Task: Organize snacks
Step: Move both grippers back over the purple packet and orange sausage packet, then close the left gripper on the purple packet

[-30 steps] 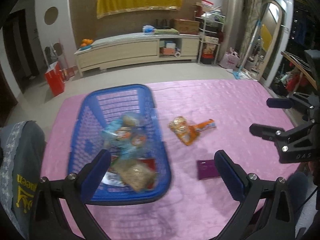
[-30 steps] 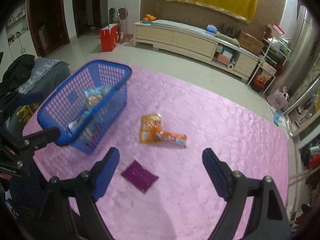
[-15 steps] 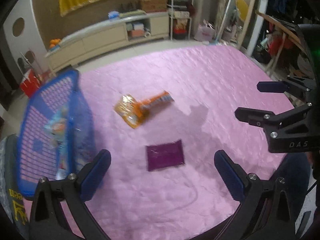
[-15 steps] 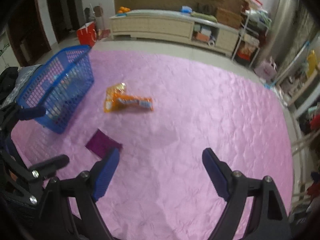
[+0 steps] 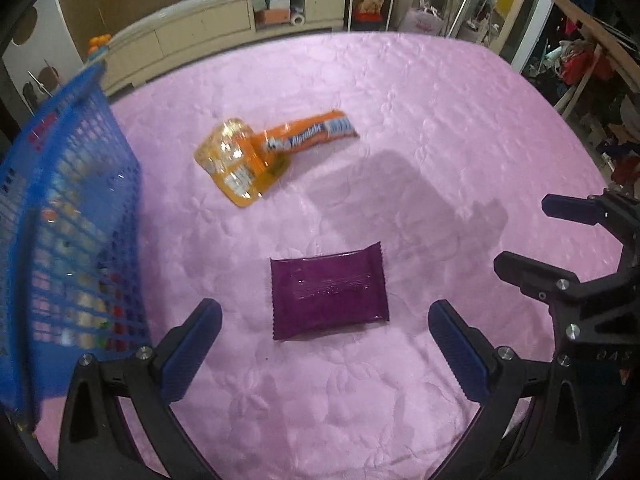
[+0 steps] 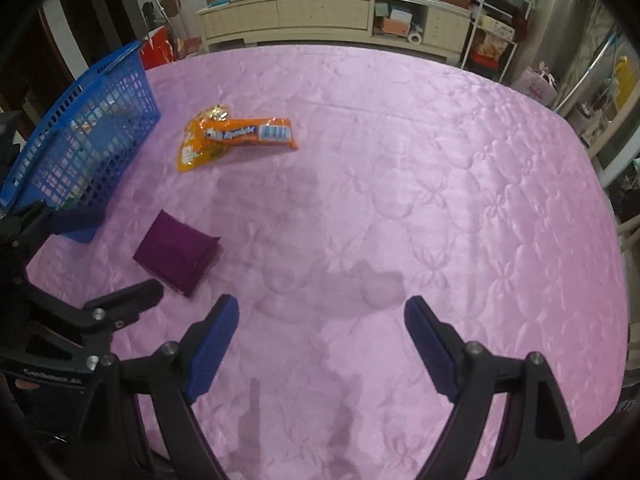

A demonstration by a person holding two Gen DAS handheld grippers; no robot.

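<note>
A purple snack packet (image 5: 328, 294) lies flat on the pink quilted table (image 5: 440, 120), just ahead of my open, empty left gripper (image 5: 325, 334). It also shows in the right wrist view (image 6: 176, 252). Farther off lie an orange bag (image 5: 238, 160) and an orange wrapped bar (image 5: 312, 134) overlapping it; the right wrist view shows the bag (image 6: 196, 148) and the bar (image 6: 252, 133) too. A blue mesh basket (image 5: 68, 216) holding several snacks stands at the left. My right gripper (image 6: 320, 338) is open and empty over bare cloth.
The basket (image 6: 84, 136) sits near the table's left edge. The right gripper's body (image 5: 580, 280) shows at the right of the left wrist view. A long cream cabinet (image 6: 320, 12) and shelves stand beyond the table's far edge.
My left gripper swung right, away from above the basket, and closed in on the purple packet. My right gripper turned right over open cloth. Both stayed open.
</note>
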